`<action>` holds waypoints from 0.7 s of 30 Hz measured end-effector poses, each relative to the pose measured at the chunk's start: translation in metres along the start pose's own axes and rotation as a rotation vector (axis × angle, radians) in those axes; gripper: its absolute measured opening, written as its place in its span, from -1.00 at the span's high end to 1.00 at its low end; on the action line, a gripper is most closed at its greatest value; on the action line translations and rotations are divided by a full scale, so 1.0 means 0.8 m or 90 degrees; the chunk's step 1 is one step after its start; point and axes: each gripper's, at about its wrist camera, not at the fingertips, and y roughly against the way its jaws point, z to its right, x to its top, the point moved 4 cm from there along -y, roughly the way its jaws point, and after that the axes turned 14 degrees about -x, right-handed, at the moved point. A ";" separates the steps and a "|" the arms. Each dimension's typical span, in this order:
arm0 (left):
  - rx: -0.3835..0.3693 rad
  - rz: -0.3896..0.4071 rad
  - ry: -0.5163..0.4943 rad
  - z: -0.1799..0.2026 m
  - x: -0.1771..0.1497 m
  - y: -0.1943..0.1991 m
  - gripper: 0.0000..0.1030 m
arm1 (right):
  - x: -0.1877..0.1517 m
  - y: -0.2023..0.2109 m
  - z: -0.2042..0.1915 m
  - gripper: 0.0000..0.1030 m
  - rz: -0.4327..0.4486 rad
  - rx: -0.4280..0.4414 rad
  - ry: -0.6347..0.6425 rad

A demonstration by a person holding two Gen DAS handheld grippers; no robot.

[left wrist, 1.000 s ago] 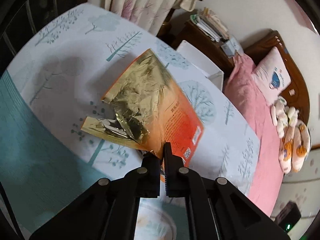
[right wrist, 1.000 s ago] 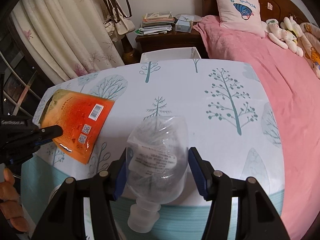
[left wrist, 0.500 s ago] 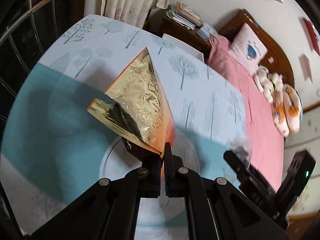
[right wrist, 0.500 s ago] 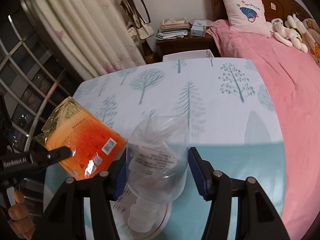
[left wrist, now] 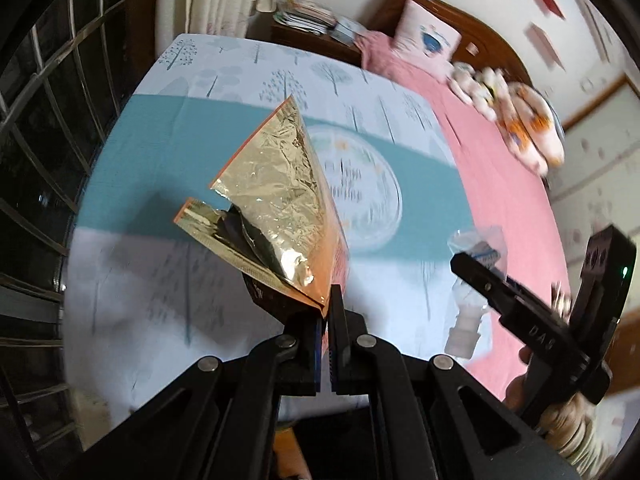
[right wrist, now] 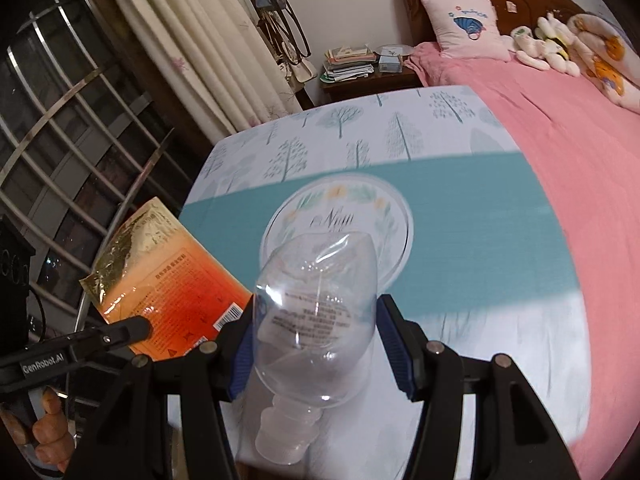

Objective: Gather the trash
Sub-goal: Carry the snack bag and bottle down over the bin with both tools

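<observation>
Left hand-held gripper (left wrist: 328, 308): jaws clenched on the bottom corner of the pouch (left wrist: 276, 200), an orange foil snack bag torn open at the top, held clear above the bed (right wrist: 580, 200). Right hand-held gripper (right wrist: 316, 344): blue pads pressed on both sides of the bottle (right wrist: 316, 308), a clear, empty plastic one held neck toward the camera, also above the bed.

Handling, as judged: the pouch is very light, limp and slick; a corner pinch lets it swing and flap, so a hold nearer the seam or mid-edge would be steadier. The bottle is light, thin-walled and smooth; it will dent under pressure and could slide out lengthwise. The grip across the widest part of its body looks sound.

Surroundings: a tree-print sheet (right wrist: 360, 128) with a teal band covers the near part of the bed; a pink blanket (right wrist: 560, 128), pillow (right wrist: 464, 26) and soft toys (right wrist: 548, 46) lie beyond. A nightstand (right wrist: 368, 74) with stacked papers stands by the curtain (right wrist: 208, 40); a barred window (right wrist: 60, 160) is to the left. No bin is visible in either view. The two grippers hang near each other; the pouch could brush the right one.
</observation>
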 end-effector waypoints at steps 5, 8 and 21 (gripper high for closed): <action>-0.001 -0.037 -0.044 0.001 -0.082 0.033 0.99 | -0.068 0.034 -0.017 -0.09 -0.011 0.004 0.009; 0.003 -0.058 -0.057 -0.001 -0.126 0.044 0.99 | -0.109 0.044 -0.022 -0.09 -0.032 0.010 0.011; 0.023 -0.144 -0.021 0.007 -0.252 0.006 0.99 | -0.249 0.037 -0.018 -0.09 -0.142 0.028 0.070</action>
